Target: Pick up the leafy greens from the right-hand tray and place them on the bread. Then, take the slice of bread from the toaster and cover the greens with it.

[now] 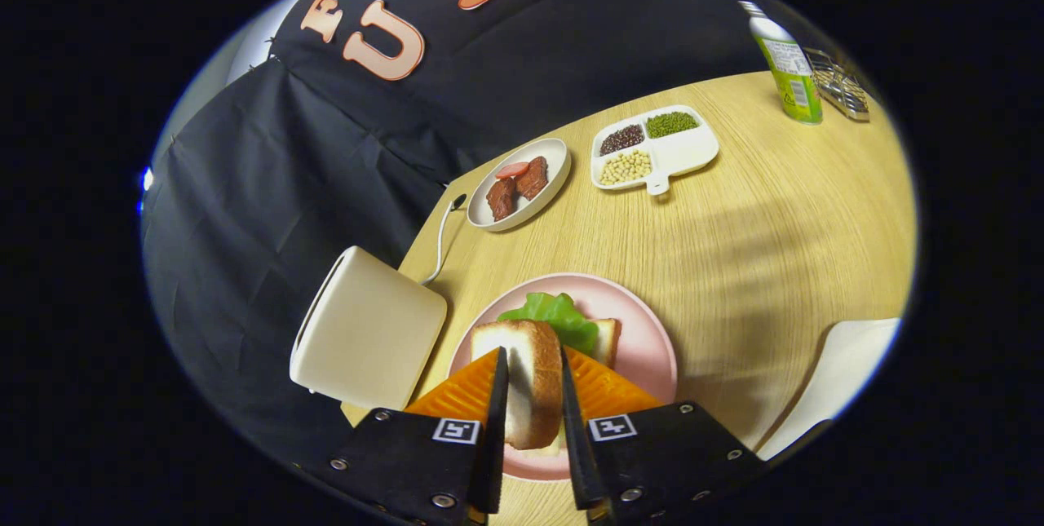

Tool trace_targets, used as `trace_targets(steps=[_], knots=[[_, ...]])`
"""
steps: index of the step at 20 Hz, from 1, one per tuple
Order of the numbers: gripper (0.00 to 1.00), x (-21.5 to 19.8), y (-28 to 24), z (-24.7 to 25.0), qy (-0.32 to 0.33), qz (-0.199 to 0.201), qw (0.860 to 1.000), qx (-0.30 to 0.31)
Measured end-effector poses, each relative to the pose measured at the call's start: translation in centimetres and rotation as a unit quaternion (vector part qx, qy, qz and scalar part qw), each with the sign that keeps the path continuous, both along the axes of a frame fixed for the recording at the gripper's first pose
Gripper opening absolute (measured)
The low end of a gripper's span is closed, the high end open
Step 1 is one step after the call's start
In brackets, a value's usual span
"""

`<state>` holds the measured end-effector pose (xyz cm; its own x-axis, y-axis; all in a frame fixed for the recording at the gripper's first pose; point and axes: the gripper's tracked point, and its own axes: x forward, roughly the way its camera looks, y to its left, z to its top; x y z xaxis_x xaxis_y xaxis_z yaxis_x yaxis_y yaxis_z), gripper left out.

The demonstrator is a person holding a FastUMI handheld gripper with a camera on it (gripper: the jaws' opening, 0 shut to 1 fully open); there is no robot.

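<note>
Bread slice, light, soft and crushable, stands on edge at lower centre, pinched across its faces between my nearly closed fingers, above the greens on the pink plate; I judge gentle pressure suffices.

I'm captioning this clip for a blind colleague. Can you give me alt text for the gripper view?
The gripper holds a bread slice upright between its fingers, above a pink plate where leafy greens lie on another bread slice. A toaster stands beside the plate on the wooden table.

Wooden table bears toaster, pink plate, two dishes, bottle, perhaps a rack.
</note>
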<state>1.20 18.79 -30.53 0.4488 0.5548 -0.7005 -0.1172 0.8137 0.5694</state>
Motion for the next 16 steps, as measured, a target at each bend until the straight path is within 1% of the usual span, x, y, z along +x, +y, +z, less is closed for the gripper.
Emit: trace_targets(steps=[1,2,3,6,8,9,10,12,16], knots=[[0.43,0.3,-0.5,0.2,-0.014,-0.001,1.000,-0.016],[0.47,0.5,-1.1,0.6,-0.030,-0.005,0.999,-0.028],[0.56,0.8,-1.5,1.2,-0.047,-0.008,0.998,-0.035],[0.63,1.6,-3.6,3.5,-0.103,-0.031,0.992,-0.070],[0.64,1.5,-4.9,5.4,-0.149,-0.041,0.983,-0.101],[0.66,1.4,-5.4,6.7,-0.175,-0.046,0.976,-0.119],[0.66,1.5,-6.3,8.0,-0.203,-0.056,0.968,-0.137],[0.71,1.9,-7.7,11.1,-0.264,-0.081,0.946,-0.167],[0.79,1.8,-10.5,17.9,-0.380,-0.127,0.891,-0.215]])
